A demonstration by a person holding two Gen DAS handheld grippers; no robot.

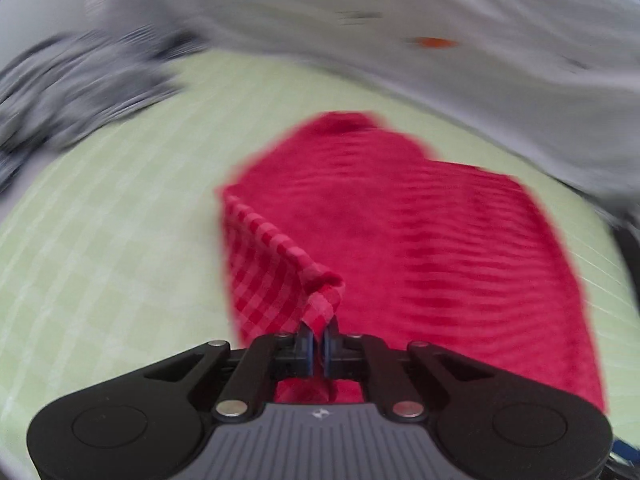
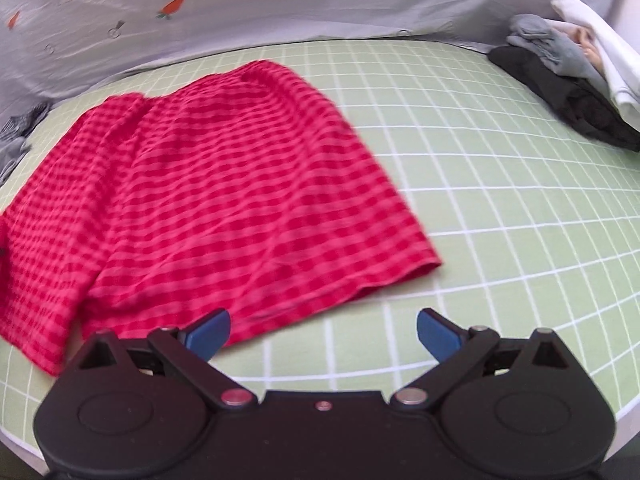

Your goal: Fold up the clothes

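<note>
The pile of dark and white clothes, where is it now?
In the right wrist view, the pile of clothes lies at the far right edge of the green checked mat, beside the grey sheet and well apart from the red checked shirt.

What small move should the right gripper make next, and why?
Probably ease the right gripper forward to the red checked garment and pinch its near hem: its jaws are open and empty just short of it, while the left gripper already grips a corner.

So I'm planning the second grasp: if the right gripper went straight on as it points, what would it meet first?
Probably the green checked sheet, just beside the red garment's hem; the open right gripper holds nothing.
</note>
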